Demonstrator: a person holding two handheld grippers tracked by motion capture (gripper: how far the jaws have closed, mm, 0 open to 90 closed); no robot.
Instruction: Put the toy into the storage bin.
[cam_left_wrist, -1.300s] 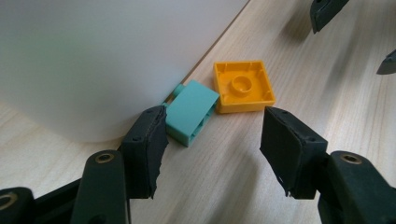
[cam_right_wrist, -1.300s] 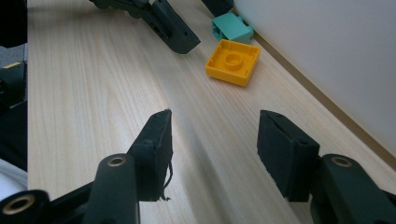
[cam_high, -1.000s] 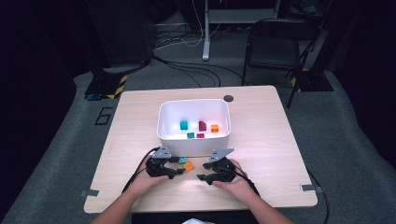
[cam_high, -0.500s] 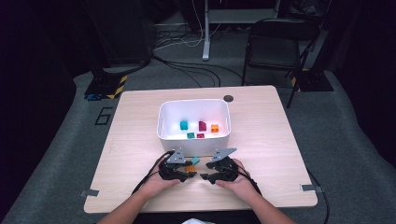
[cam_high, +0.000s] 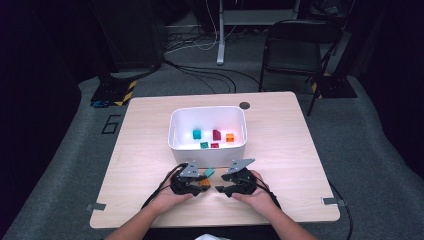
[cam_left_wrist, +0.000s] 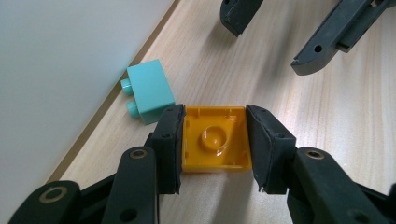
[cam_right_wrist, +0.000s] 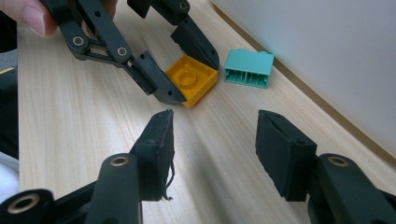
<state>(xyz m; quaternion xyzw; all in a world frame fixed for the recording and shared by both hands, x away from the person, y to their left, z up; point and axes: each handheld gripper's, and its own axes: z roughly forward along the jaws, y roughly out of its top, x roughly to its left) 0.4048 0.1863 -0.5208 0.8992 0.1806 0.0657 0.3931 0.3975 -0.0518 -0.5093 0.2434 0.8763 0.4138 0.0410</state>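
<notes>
Left tool: jaws have just been closing and now press on both sides of an orange brick, which lies upside down on the counter, hollow underside up. In the high view the left tool sits at the counter's 6 o'clock edge, held in the left hand. Right tool: jaws spread apart with only bare counter between them, aimed at the orange brick from just beside it; in the high view the right tool sits at 3 o'clock of the left one, in the right hand. Teal brick: on its side, at 11 o'clock of the orange brick, near it but apart, close against the white bin. The bin holds five small coloured bricks.
</notes>
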